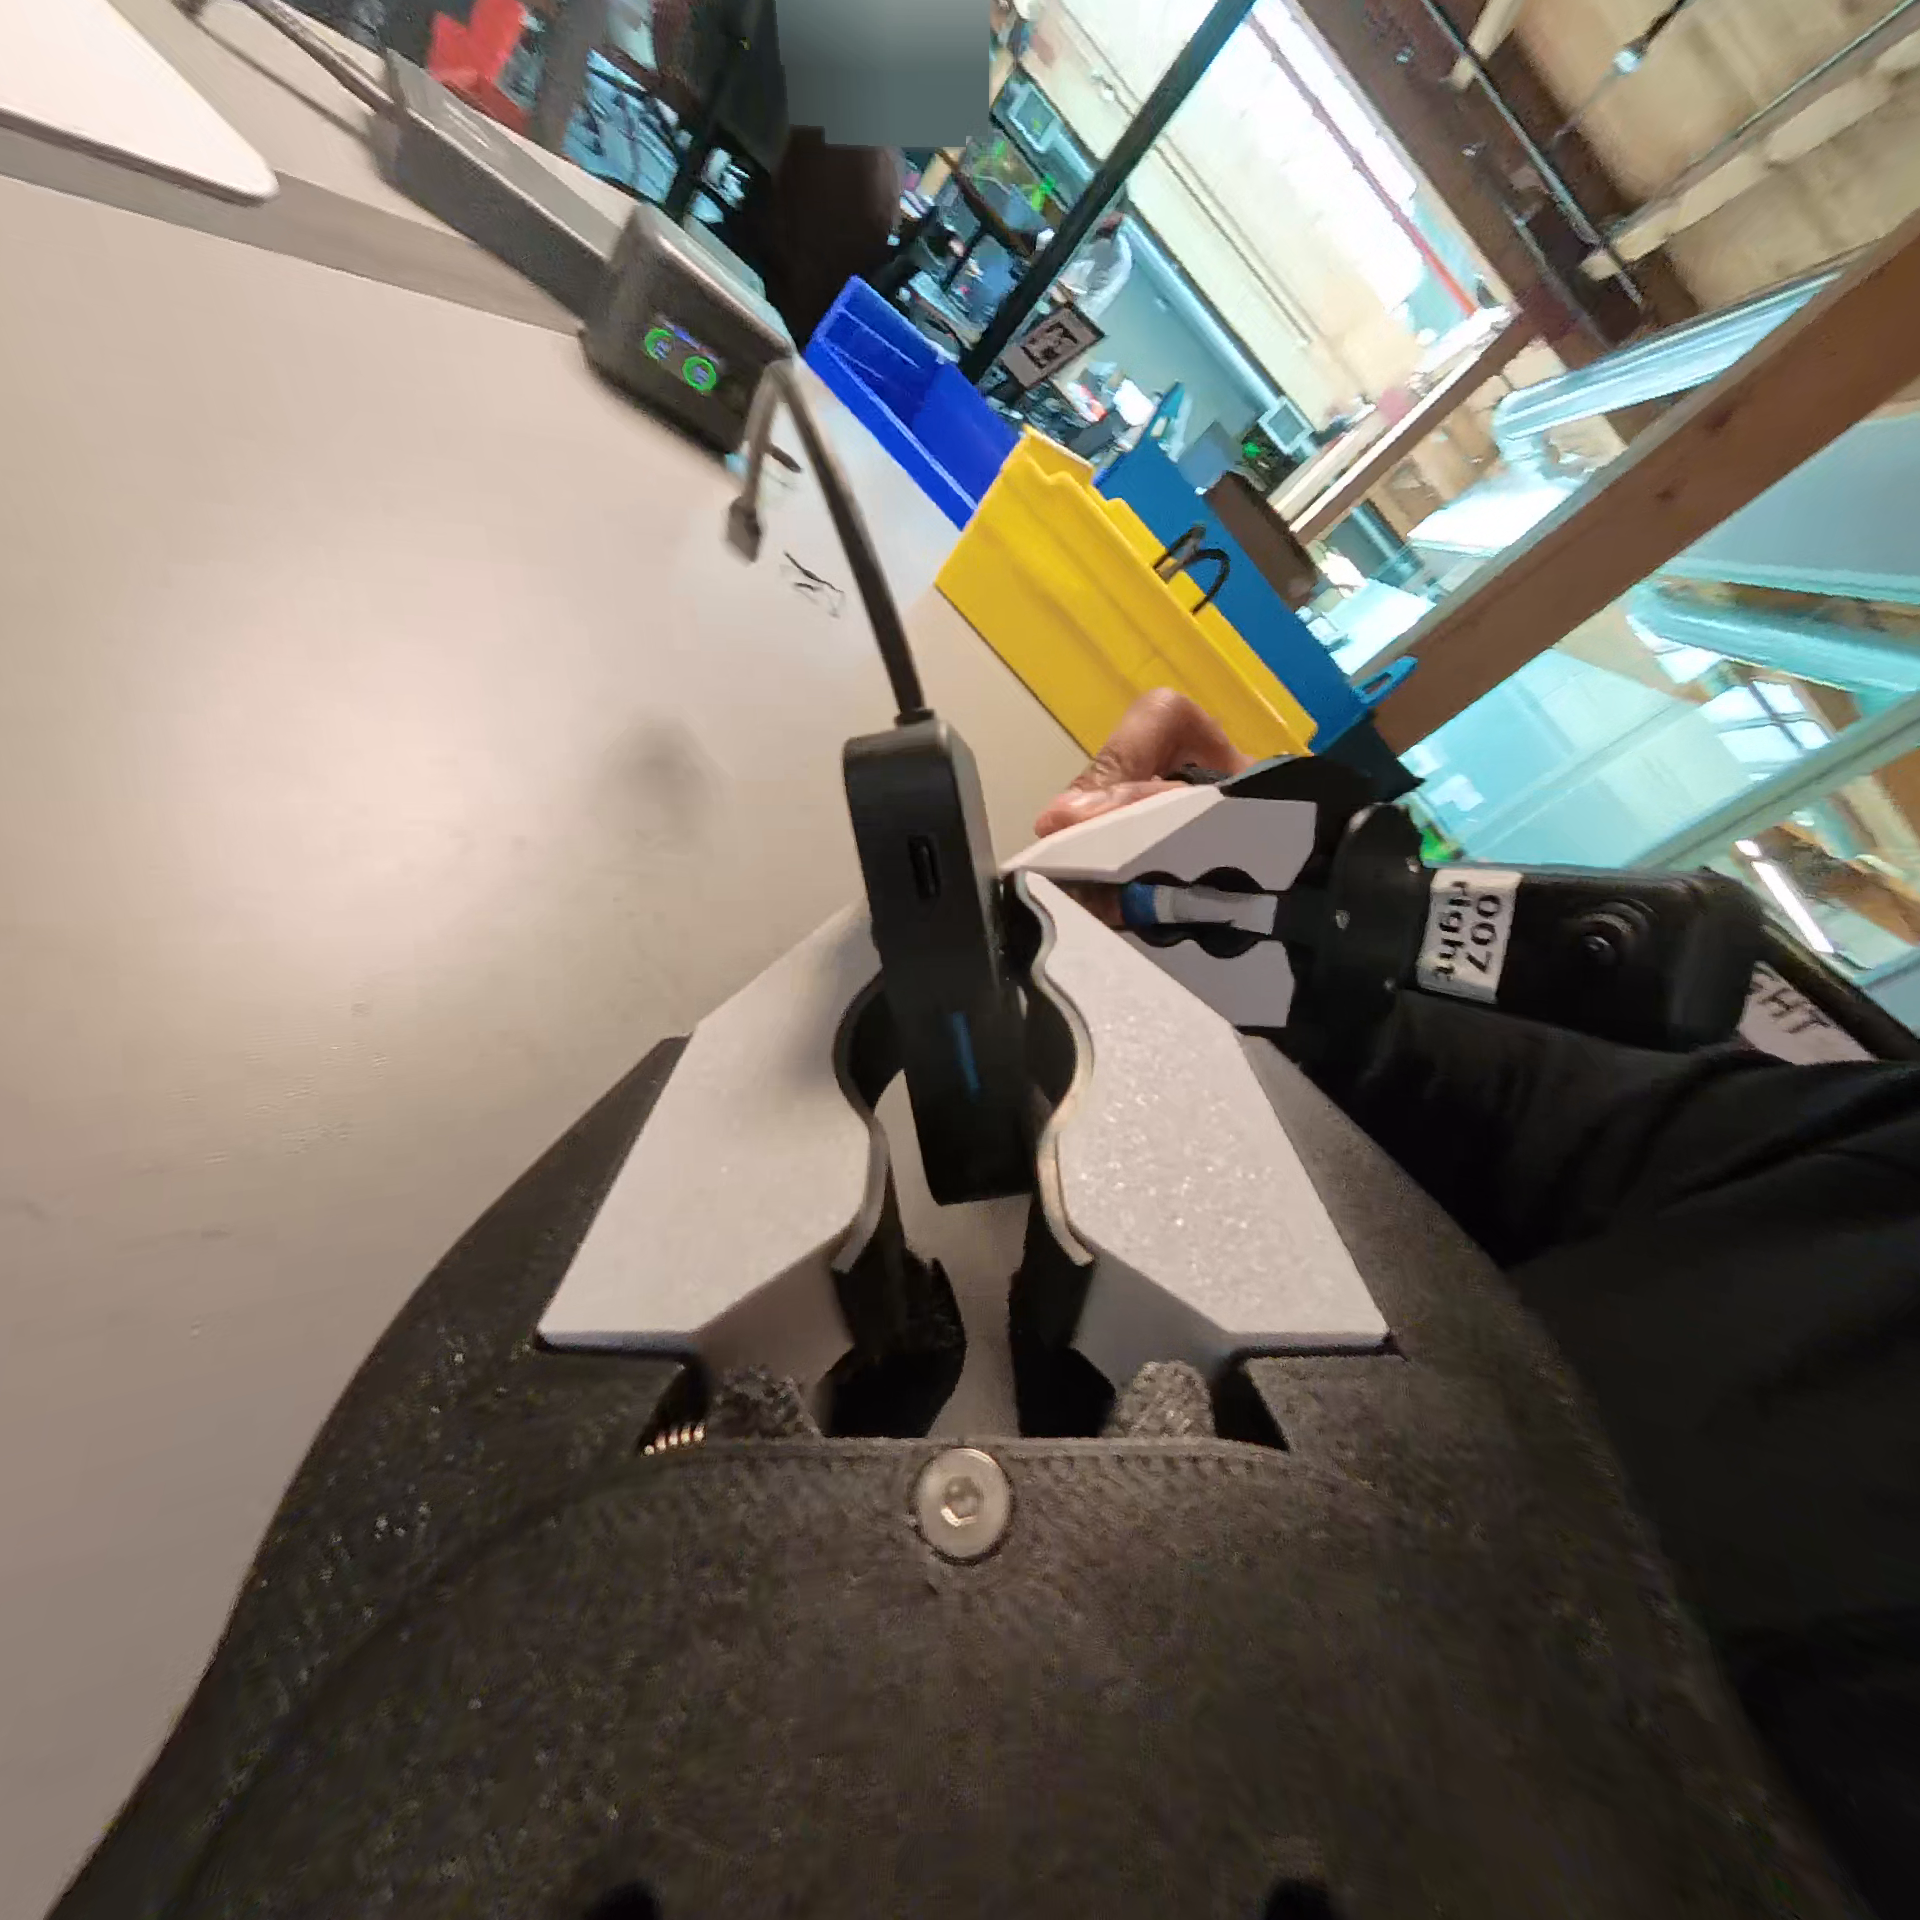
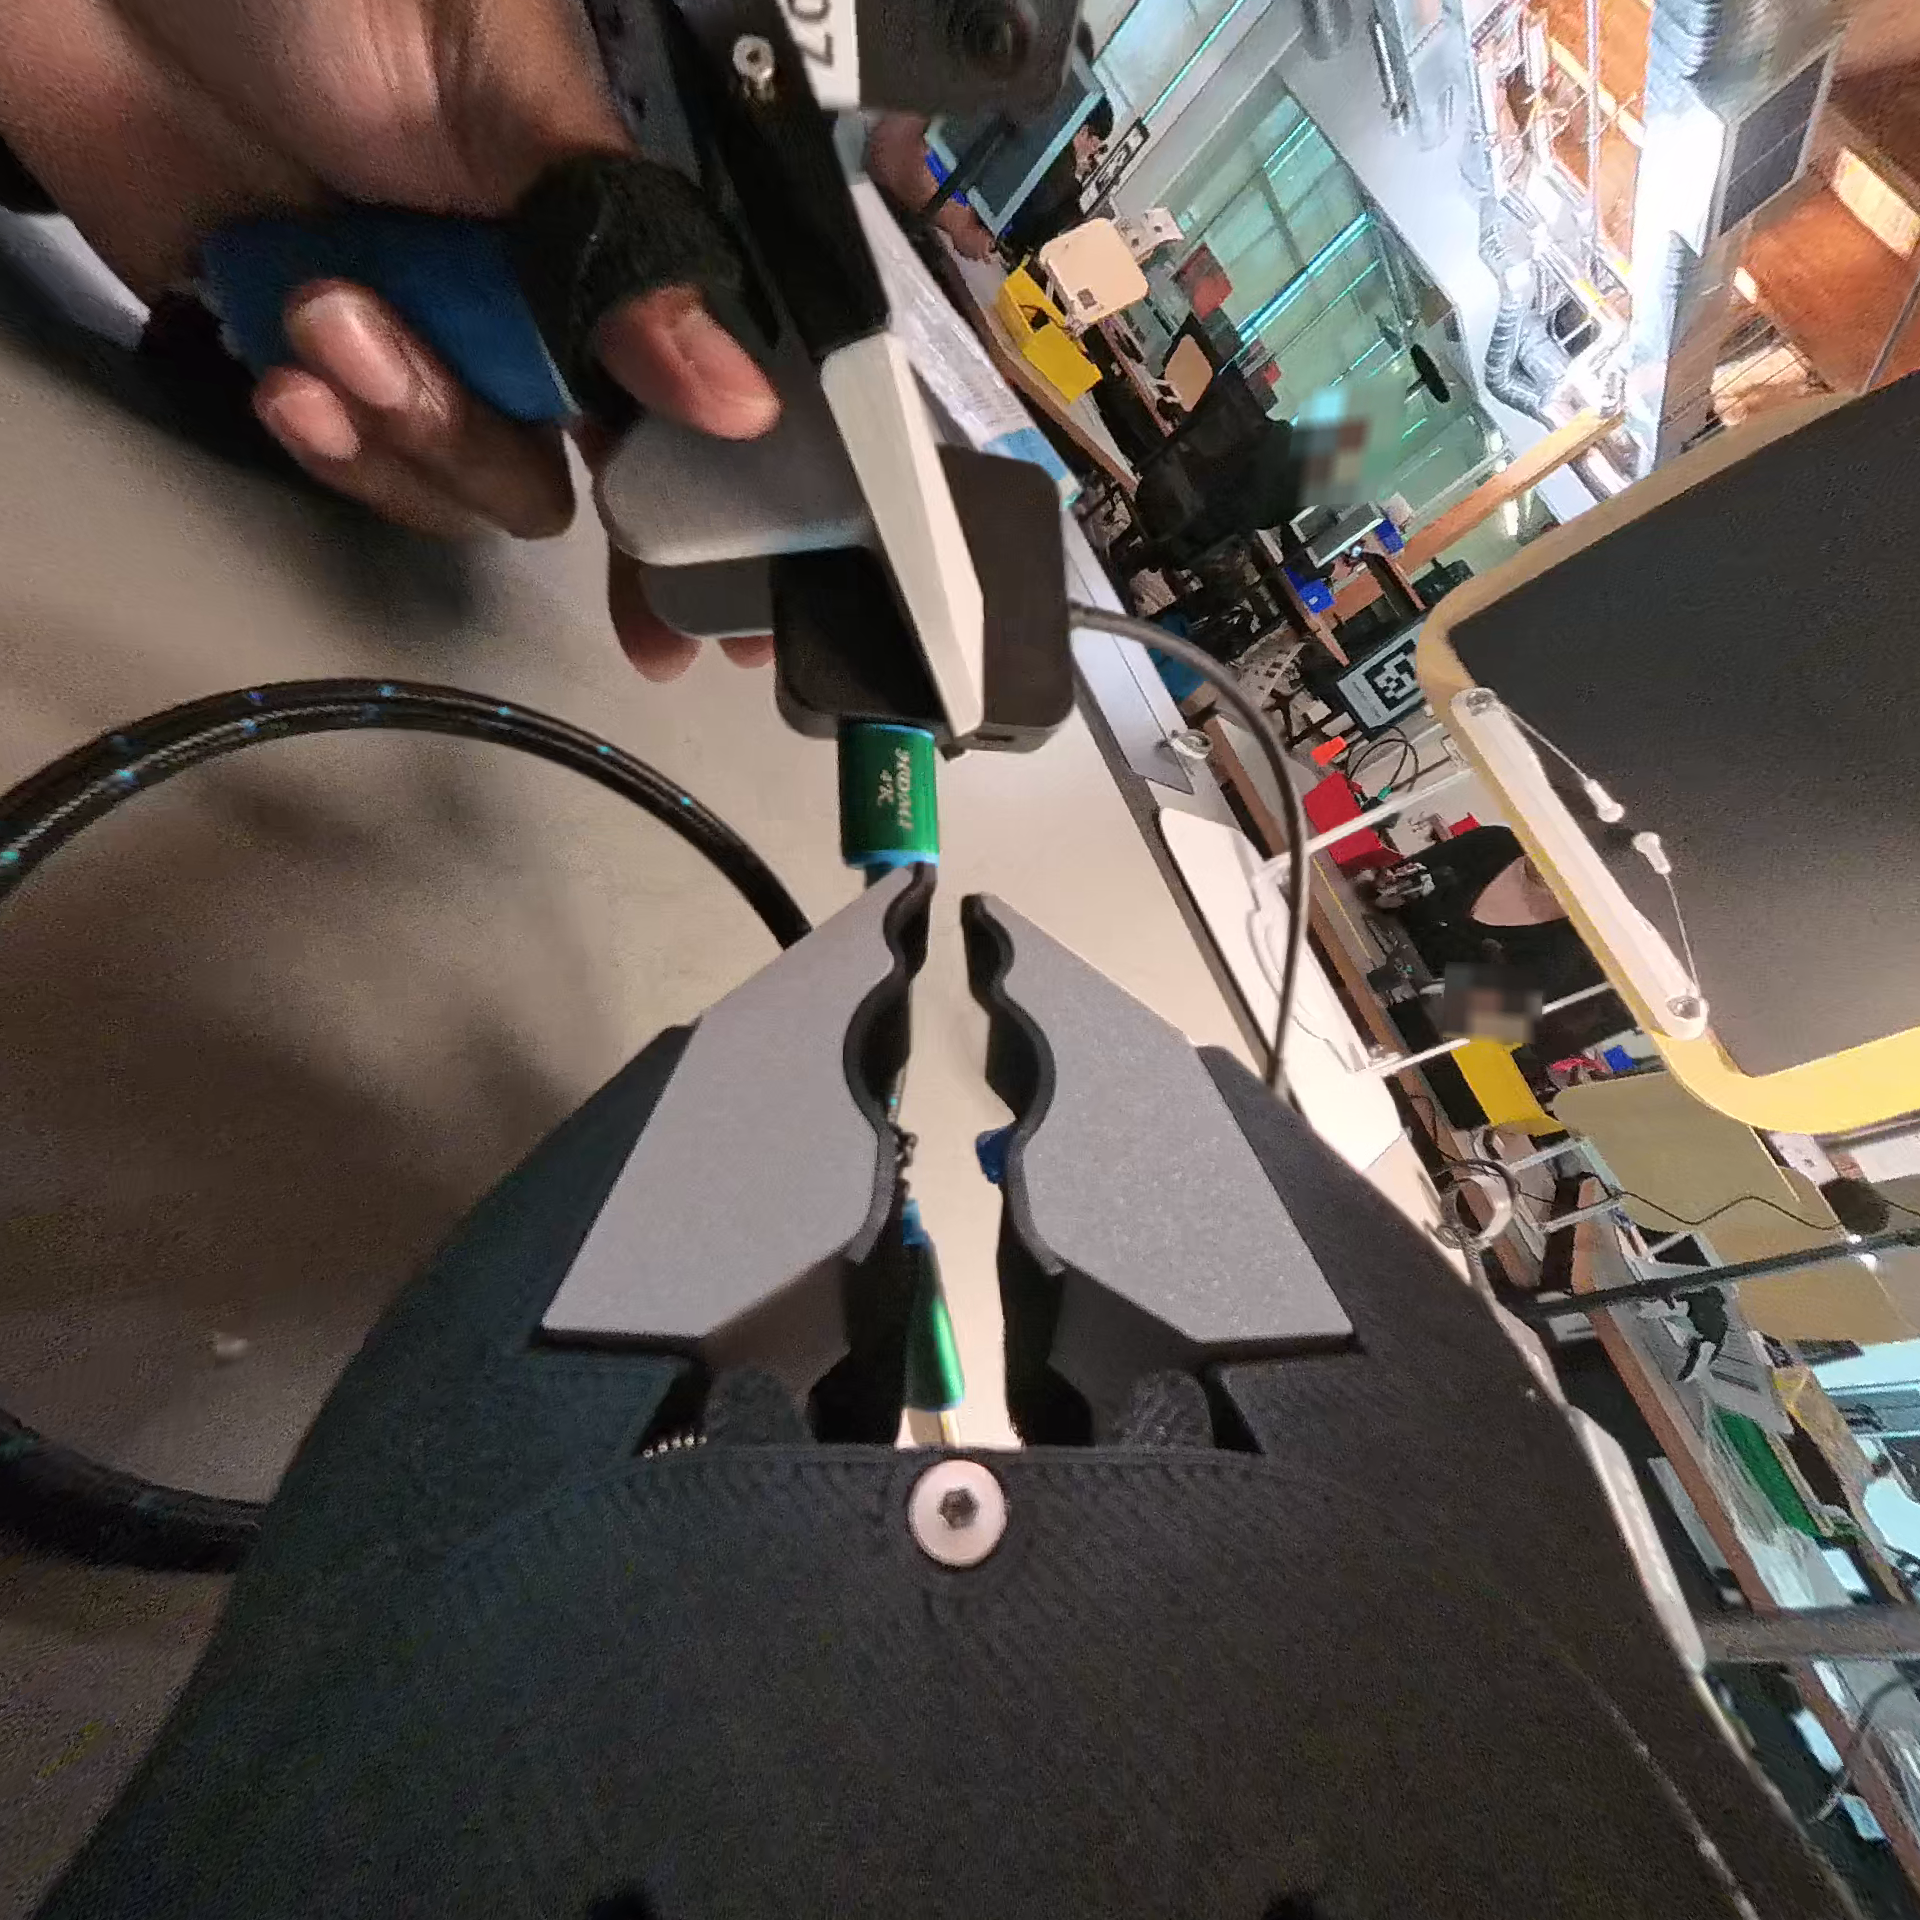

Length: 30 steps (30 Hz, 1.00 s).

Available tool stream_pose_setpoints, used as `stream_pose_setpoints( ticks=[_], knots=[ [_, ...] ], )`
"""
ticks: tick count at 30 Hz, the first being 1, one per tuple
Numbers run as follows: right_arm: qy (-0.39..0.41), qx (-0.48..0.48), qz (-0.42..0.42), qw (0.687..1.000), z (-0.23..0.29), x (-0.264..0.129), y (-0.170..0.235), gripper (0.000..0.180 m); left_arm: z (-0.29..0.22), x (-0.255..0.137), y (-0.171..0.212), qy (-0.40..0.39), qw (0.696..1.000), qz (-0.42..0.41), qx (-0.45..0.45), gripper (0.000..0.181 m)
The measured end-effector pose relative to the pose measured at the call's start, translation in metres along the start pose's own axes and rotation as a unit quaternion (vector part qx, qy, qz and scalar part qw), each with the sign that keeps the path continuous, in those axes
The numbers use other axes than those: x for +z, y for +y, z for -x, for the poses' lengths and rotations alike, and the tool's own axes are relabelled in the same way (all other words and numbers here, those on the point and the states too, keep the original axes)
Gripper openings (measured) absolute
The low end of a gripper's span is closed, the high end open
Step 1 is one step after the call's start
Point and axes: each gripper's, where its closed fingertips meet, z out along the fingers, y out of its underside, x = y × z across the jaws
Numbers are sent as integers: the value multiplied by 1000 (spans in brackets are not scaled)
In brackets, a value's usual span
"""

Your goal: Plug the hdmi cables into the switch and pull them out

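**bench_op:** Quick check on the plug step. My left hand-held gripper (image 1: 961, 1039) is clamped on the switch (image 1: 940, 966), a slim black box held up off the surface (image 1: 312, 831) with its own thin lead (image 1: 852, 540) trailing away to the far side. In the right wrist view there's a green plug (image 2: 891, 795) sitting with its front end at the bottom edge of the switch (image 2: 997, 582). Right hand-held gripper (image 2: 940, 904) is just behind the plug, and its fingers have a gap between them, so it's not squeezing anything as far as I can see. The braided cable (image 2: 364, 707) loops off to the left.

**cable_guy:** Is it seated, though?

**bench_op:** Can't tell, the port itself is hidden. My guess is it's in or nearly in.

**cable_guy:** Then keep the left grip firm so the box doesn't twist. For the pull, I'd close on the green shell, not the braid, and draw straight back along the plug's axis. Any sideways lean probably binds it or levers the box out of your left fingers.

**bench_op:** There's a second green plug (image 2: 930, 1340) showing low between my right fingers; not sure it's held.
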Motion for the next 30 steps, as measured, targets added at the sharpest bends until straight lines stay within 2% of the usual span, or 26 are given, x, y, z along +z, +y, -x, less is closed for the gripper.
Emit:
stream_pose_setpoints(
  ticks=[9, 16, 23, 30],
  knots=[
    [-64, 16, 3, 998, 16, -2, 1, 16, -7, 2, 3, 23, 1000, 11, 10, 14],
    [-75, -23, 16, 997, 22, -4, 3, 11, -11, 1, 9, 41, 998, 35, 10, 13],
    [-87, 1, 32, 996, 22, -5, 4, 8, -8, 4, 7, 19, 999, 24, 27, 14],
    [-106, 4, 16, 994, 21, -10, 1, 8, -14, 3, 8, 54, 998, 31, 11, 14]
  ],
)
